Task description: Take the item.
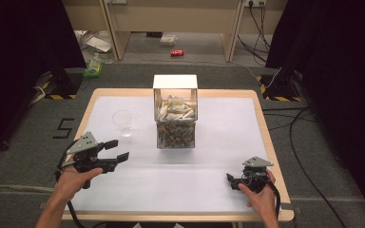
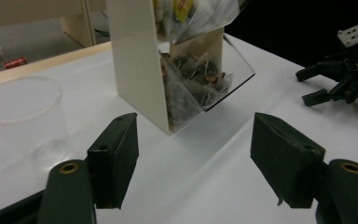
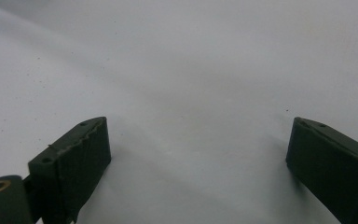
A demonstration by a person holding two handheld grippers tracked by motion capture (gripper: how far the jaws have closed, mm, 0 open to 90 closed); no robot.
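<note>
Near the bench's (image 1: 228, 187) left edge, towards the front corner: left hand-held gripper (image 1: 115, 150) raised off the white surface, held in the left hand (image 1: 73, 179), jaws apart with nothing between them, pointing towards the middle of the bench. In the left gripper view, same hand-held gripper (image 2: 193, 158) aimed at the lower compartment of the dispenser, pads wide apart over bare white surface.

Just beyond that gripper, still on the left half: clear plastic cup (image 1: 122, 122), upright, apart from the jaws and standing left of the dispenser; seen at the left in the left gripper view too (image 2: 23, 116).

At the middle of the bench, towards the far edge: cream-walled dispenser box (image 1: 175, 111) with clear front, pale sachets in the upper compartment, darker packets in the lower one behind a tilted clear flap (image 2: 228, 70).

Near the front right corner: right hand-held gripper (image 1: 229, 179) resting low by the bench surface in the right hand (image 1: 261, 197), jaws pointing left. In the right gripper view (image 3: 198, 149), jaws well apart, bare white surface between them, nothing gripped.
</note>
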